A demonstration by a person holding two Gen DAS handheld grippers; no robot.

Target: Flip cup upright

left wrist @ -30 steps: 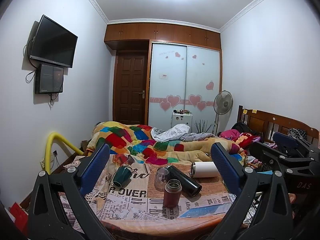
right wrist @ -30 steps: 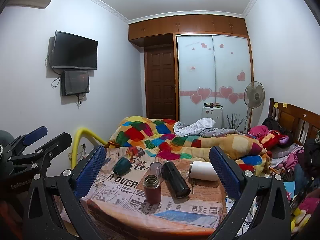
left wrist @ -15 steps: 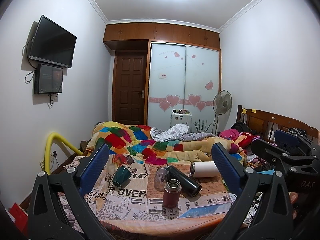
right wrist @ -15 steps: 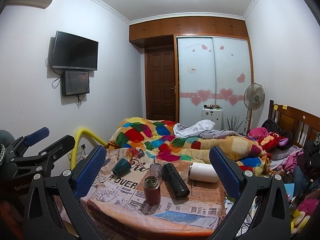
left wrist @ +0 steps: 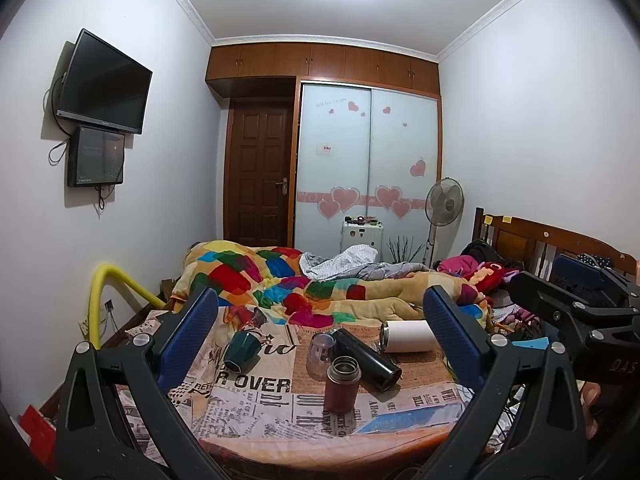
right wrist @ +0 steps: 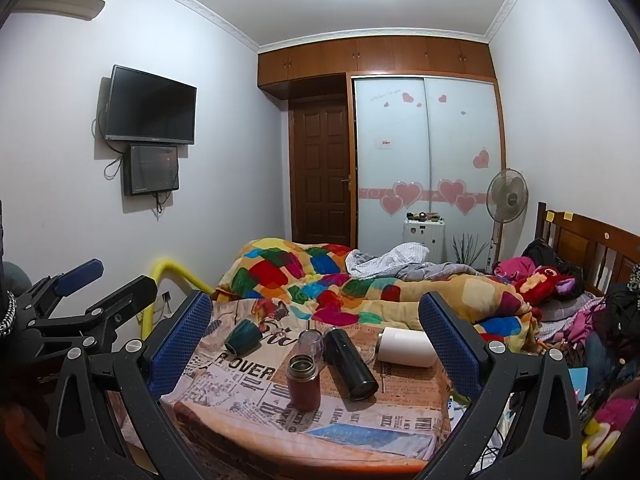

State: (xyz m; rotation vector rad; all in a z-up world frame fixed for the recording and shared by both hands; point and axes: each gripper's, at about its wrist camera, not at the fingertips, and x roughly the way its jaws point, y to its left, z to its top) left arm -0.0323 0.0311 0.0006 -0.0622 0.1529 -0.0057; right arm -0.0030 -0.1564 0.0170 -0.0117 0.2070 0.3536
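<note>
A dark green cup (left wrist: 240, 350) lies on its side on the newspaper-print table (left wrist: 256, 400), left of centre; it also shows in the right wrist view (right wrist: 243, 335). A black flask (left wrist: 366, 358) and a white flask (left wrist: 408, 336) lie on their sides. A maroon flask (left wrist: 341, 384) stands upright at the front, a clear cup (left wrist: 320, 354) just behind it. My left gripper (left wrist: 320, 344) is open and empty, held back from the table. My right gripper (right wrist: 316, 344) is open and empty, also short of the table.
A bed with a colourful quilt (left wrist: 304, 284) lies right behind the table. A yellow padded rail (left wrist: 108, 292) stands at the left. A wooden headboard (left wrist: 540, 240) and piled clothes are at the right. The table's front edge (left wrist: 320, 440) faces me.
Both views have shifted only slightly. The grippers stay open and the objects on the table have not moved.
</note>
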